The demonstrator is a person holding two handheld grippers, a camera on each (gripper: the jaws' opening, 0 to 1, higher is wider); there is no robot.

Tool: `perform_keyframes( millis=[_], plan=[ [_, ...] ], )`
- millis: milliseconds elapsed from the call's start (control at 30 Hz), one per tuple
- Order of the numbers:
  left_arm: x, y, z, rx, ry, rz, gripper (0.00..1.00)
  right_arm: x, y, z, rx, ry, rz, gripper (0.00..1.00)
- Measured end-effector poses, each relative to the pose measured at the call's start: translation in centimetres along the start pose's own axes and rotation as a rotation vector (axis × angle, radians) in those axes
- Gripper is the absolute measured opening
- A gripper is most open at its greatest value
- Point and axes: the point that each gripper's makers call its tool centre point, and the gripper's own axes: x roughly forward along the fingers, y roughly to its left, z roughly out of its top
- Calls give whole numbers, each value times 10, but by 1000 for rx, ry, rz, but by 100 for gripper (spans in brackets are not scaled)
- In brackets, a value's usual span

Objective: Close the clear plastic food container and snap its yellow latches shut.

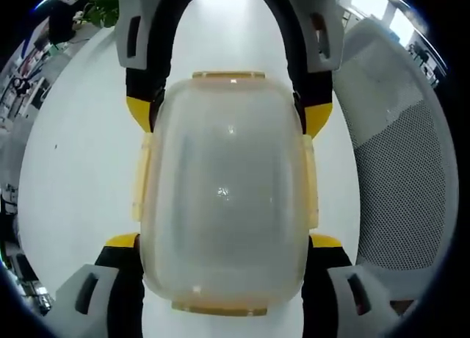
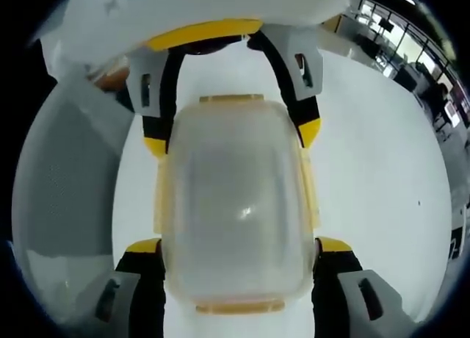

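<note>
The clear rounded-rectangular plastic food container with pale yellow latches (image 1: 224, 195) lies lid-up on the white desk (image 1: 81, 169), between the two grippers, which face each other across it. In the left gripper view, the left gripper (image 1: 224, 279) has its yellow-tipped jaws spread wide at the container's near end, one tip at each near corner; the tips sit beside the container walls, though I cannot tell whether they press on them. The right gripper (image 1: 229, 114) comes in from the far end, its jaws likewise spread to either side of the far corners.

The right gripper view gives the mirror picture: the right gripper (image 2: 231, 261) straddles the near end of the container (image 2: 235, 206), and the left gripper (image 2: 229, 136) straddles the far end. Both pairs of jaws stand released and wide, grasping nothing firmly that can be seen.

Yellow latches show on all four sides, lying close against the container's walls; whether they are snapped shut is unclear.

The desk is bare and open on both long sides of the container. A grey mesh-backed chair (image 1: 400, 184) stands close beside the desk edge.
</note>
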Motion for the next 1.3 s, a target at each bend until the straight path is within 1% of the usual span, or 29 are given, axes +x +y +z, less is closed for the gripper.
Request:
perform_keyframes(
  millis=[200,333,533,733,1067,1300],
  plan=[
    [-3,2,-9,6,3,-4,90,3,0,9,8,-2,-6,83],
    [-4,2,-11,5,-4,-4,90,4,0,12,10,-3,-7,83],
    [-5,2,-15,-3,0,-1,90,7,0,16,4,17,-5,84],
    [-6,2,-16,-17,-11,3,90,7,0,17,-3,20,-1,84],
    [-4,3,-15,-20,13,-6,91,7,-1,17,0,0,-9,84],
    [-4,3,-15,-29,-16,-6,91,8,-2,17,-1,3,-8,84]
  ],
)
